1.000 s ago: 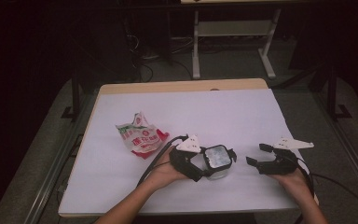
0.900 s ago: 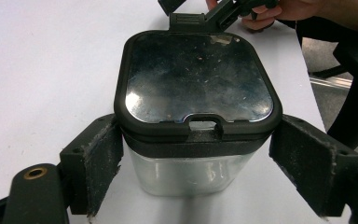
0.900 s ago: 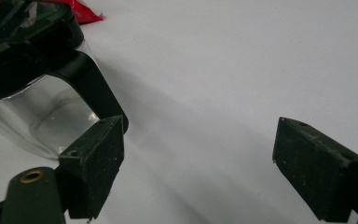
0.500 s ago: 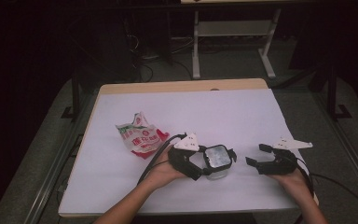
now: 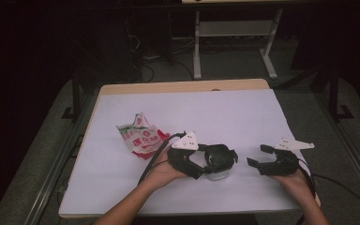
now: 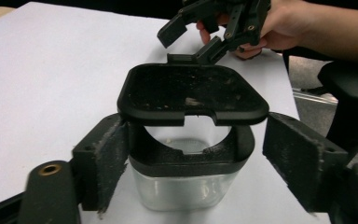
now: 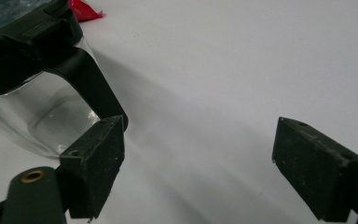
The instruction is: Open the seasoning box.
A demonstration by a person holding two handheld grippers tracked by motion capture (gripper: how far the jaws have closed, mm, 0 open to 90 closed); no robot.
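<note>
A clear square container point(image 6: 186, 186) with a black rim stands on the white table point(image 5: 215, 108). Its hinged black lid point(image 6: 191, 93) is tilted up over the opening. My left gripper point(image 6: 193, 158) straddles the container and its jaws have just been closing. The left pad point(image 6: 103, 163) sits against the rim, while the right pad point(image 6: 298, 158) is still a gap away. In the high view the left gripper point(image 5: 222, 164) is around the container point(image 5: 218, 175) near the front edge. My right gripper point(image 5: 258, 155) rests to its right, open and empty. In its own view the right gripper point(image 7: 196, 158) has the container point(image 7: 42, 116) at its left.
A crumpled red, white and green snack packet point(image 5: 141, 138) lies to the left of the left hand, and its red corner point(image 7: 84, 9) shows in the right gripper view. White table stretches behind both grippers. Beyond it are a dark floor and a white frame point(image 5: 234, 33).
The left gripper's jaws have drawn in a little around the container, whose top now looks dark where it looked light before. The right gripper has kept still.
</note>
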